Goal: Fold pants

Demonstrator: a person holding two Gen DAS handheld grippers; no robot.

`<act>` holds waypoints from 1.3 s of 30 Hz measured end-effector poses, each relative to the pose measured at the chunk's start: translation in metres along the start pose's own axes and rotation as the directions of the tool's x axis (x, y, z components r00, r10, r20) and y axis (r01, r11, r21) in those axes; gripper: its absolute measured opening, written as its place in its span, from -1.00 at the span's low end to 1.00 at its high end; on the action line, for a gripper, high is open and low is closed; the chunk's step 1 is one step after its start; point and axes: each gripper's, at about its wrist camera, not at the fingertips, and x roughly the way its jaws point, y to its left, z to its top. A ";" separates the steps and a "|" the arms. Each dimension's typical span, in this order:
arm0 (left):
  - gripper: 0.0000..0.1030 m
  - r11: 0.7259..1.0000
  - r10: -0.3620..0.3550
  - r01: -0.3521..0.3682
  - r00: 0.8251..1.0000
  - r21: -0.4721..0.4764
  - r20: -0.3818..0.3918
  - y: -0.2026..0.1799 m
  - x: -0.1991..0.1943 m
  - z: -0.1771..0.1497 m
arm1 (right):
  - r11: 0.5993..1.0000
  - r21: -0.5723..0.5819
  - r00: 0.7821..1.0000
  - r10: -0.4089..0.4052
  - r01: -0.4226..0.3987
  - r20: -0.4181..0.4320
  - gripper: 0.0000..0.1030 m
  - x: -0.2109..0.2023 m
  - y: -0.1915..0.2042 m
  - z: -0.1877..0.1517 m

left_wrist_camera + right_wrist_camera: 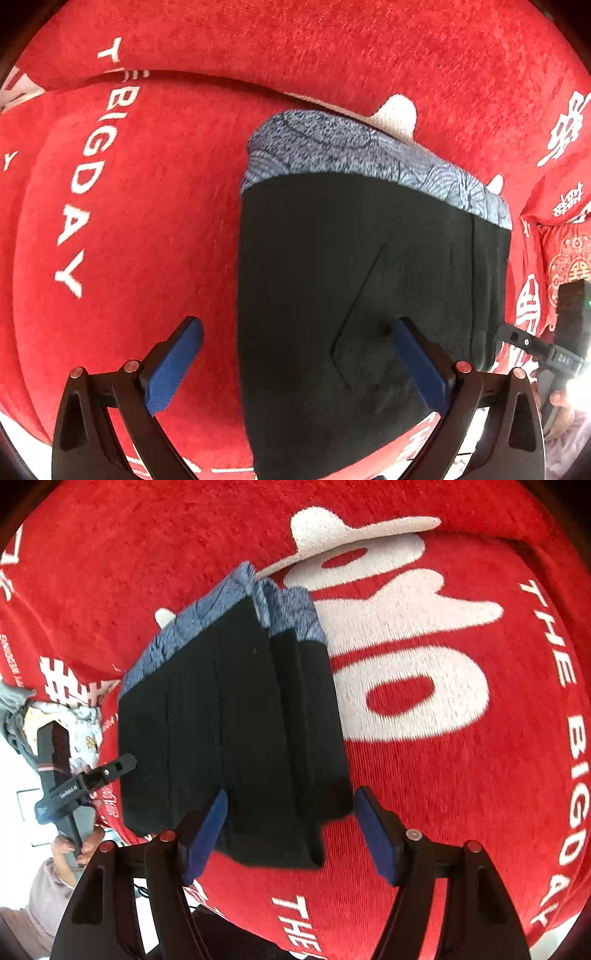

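While the black pants point(369, 295) lie folded in a compact stack on the red blanket point(147, 221), patterned blue waistband point(332, 147) at the far end, I hold both grippers spread wide and empty. My left gripper point(295, 347) hovers over the stack's left edge; my right gripper point(290, 812) straddles its near corner.

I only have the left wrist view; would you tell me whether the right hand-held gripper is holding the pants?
Observer: No. The right hand-held gripper is open, its fingers straddling the near corner of the black pants.
Operator: Thank you. Does the pants' right side look neatly stacked?
Observer: Not quite. The layers are stepped there, with a second strip of blue-grey waistband showing beside the first.
Operator: And what lies beyond that side?
Observer: A large white character printed on the red cover.
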 end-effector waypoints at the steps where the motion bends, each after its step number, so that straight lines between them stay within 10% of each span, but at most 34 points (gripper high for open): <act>1: 0.99 1.000 -0.007 0.007 1.000 0.004 -0.004 0.001 0.002 0.002 | 1.000 0.000 1.000 0.011 -0.011 0.000 0.44 0.000 -0.003 0.005; 20: 0.91 0.978 -0.208 0.209 0.978 0.026 -0.023 0.006 0.040 0.038 | 0.942 0.138 0.950 0.312 -0.307 -0.015 0.30 0.019 -0.071 0.050; 27: 0.33 0.972 -0.231 0.230 0.973 0.048 0.024 0.009 0.007 0.023 | 0.948 0.103 0.953 0.303 -0.303 0.007 -0.13 0.011 -0.040 0.043; 39: 0.31 0.985 -0.143 0.135 0.987 0.104 0.074 0.006 -0.050 -0.015 | 0.936 0.069 0.937 0.348 -0.345 -0.024 -0.17 -0.004 0.023 -0.001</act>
